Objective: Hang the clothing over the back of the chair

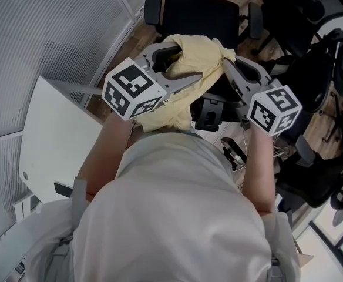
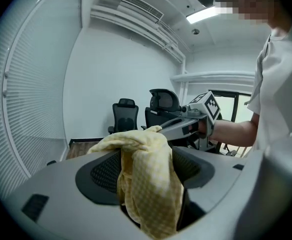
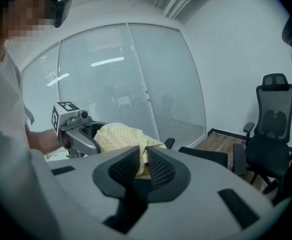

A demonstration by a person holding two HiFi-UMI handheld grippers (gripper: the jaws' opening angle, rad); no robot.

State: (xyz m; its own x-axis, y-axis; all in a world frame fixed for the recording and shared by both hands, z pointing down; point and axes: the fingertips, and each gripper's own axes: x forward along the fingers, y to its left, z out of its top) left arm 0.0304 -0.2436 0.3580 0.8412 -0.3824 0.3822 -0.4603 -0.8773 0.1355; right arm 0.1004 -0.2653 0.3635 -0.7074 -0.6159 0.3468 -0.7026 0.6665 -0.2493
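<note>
A pale yellow checked garment [image 1: 186, 78] hangs bunched between my two grippers, just above and in front of a black office chair [image 1: 201, 16]. In the head view my left gripper [image 1: 180, 59] grips its left side and my right gripper [image 1: 227, 63] its right side. In the left gripper view the cloth [image 2: 148, 184] fills the gap between the jaws and drapes over them; the left gripper [image 2: 147, 170] is shut on it. In the right gripper view the right gripper [image 3: 142, 166] has its jaws nearly together, pinching an edge of the cloth [image 3: 117, 136].
A white table [image 1: 54, 140] stands at the left by a wall of blinds [image 1: 42, 34]. Several other black office chairs [image 1: 312, 69] crowd the right side. Cables and a small device [image 1: 233, 151] lie on the wooden floor below the grippers.
</note>
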